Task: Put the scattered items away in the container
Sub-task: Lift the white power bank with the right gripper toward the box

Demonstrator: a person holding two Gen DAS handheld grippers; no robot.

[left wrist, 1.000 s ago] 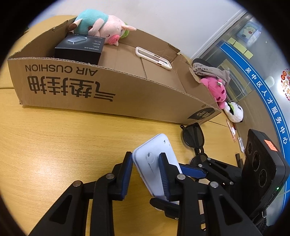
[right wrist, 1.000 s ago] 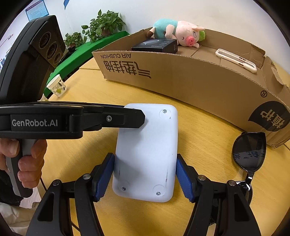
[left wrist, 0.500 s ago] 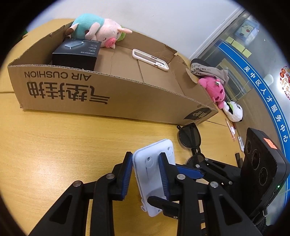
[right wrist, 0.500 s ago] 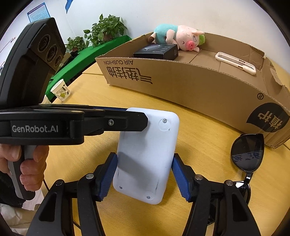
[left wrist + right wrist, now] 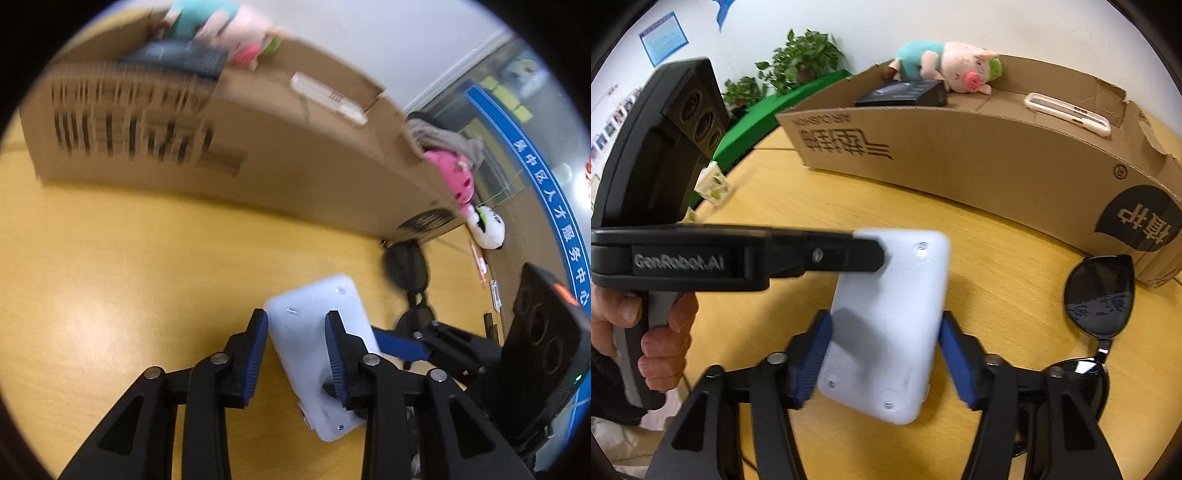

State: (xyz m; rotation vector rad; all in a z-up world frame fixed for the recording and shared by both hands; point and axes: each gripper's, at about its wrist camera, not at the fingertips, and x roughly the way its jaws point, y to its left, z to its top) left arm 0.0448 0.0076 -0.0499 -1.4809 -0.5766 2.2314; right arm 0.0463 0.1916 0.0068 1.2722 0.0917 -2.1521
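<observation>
A white flat device [image 5: 886,325] is held over the wooden table between both grippers. My right gripper [image 5: 884,352] is shut on its two long sides. My left gripper [image 5: 295,341] clamps its upper edge from the left, and its finger [image 5: 846,254] crosses the device's top in the right wrist view. The device also shows in the left wrist view [image 5: 317,332]. The open cardboard box [image 5: 979,162] stands behind, holding a plush pig [image 5: 956,70], a black box [image 5: 905,94] and a white phone case [image 5: 1067,112].
Black sunglasses [image 5: 1097,306] lie on the table right of the device, near the box's corner. A pink plush [image 5: 452,177] and a white panda plush [image 5: 487,230] lie past the box's right end. A paper cup [image 5: 713,182] stands at far left.
The device has tilted flatter and shifted slightly right. The left wrist view has dropped lower and is blurred from motion. Both grippers keep their hold.
</observation>
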